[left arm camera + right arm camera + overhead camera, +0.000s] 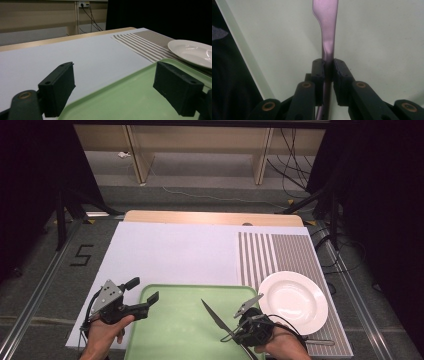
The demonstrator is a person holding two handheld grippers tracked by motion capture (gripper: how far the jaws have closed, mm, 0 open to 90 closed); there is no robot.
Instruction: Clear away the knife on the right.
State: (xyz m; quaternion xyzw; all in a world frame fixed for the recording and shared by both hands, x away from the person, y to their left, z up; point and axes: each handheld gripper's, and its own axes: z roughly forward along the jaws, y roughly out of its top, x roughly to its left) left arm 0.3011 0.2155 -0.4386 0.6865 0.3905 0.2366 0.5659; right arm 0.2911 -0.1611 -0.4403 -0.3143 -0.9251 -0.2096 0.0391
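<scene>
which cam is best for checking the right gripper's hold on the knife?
Right gripper view: the knife runs straight up between the right gripper pads, clamped on its handle just below the blade. The high view shows the whole knife angled over the green tray, but too small to judge the grip. The left gripper view adds nothing on it.

A wooden table (210, 217) carries a white sheet (170, 252), a striped placemat (280, 252) at its right edge, and a green tray (185, 330) at the near edge.
</scene>
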